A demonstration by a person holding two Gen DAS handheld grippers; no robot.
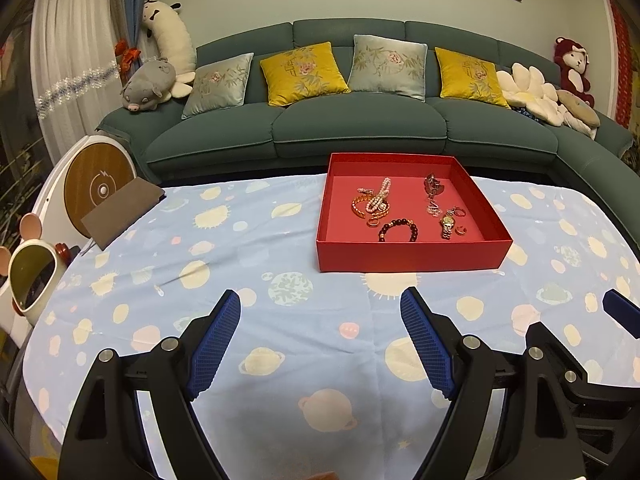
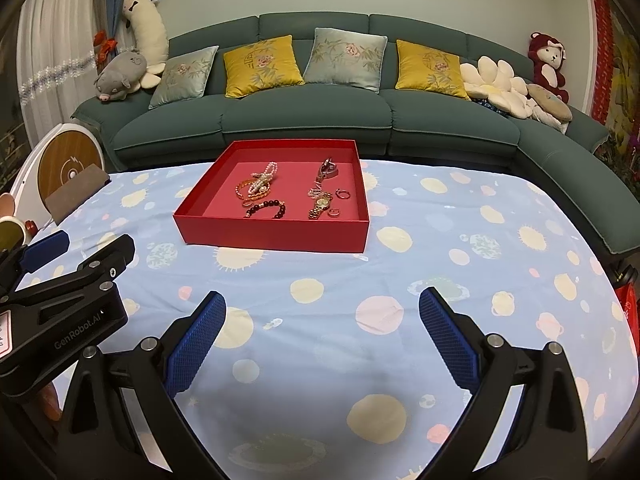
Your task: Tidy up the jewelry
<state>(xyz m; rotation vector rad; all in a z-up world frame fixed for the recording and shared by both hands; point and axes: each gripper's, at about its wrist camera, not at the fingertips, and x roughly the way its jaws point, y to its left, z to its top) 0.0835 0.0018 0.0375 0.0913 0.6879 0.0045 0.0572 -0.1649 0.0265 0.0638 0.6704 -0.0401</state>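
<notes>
A red box [image 1: 412,254] [image 2: 276,236] stands on the table's far side. It holds a pearl strand [image 1: 380,194] [image 2: 266,176], a dark bead bracelet [image 1: 400,230] [image 2: 266,210], a gold watch [image 1: 447,224] [image 2: 321,205], a keychain [image 1: 434,186] [image 2: 326,170] and small rings. My left gripper [image 1: 320,306] is open and empty over the cloth, short of the box. My right gripper [image 2: 322,304] is open and empty, also short of the box. The left gripper also shows at the left of the right wrist view [image 2: 76,252].
The table wears a light blue planet-print cloth [image 1: 240,248] [image 2: 460,240]. A brown pouch [image 1: 120,212] [image 2: 76,194] lies at its far left edge, beside a round white device [image 1: 96,184] and a small mirror [image 1: 32,276]. A green sofa [image 1: 360,132] stands behind.
</notes>
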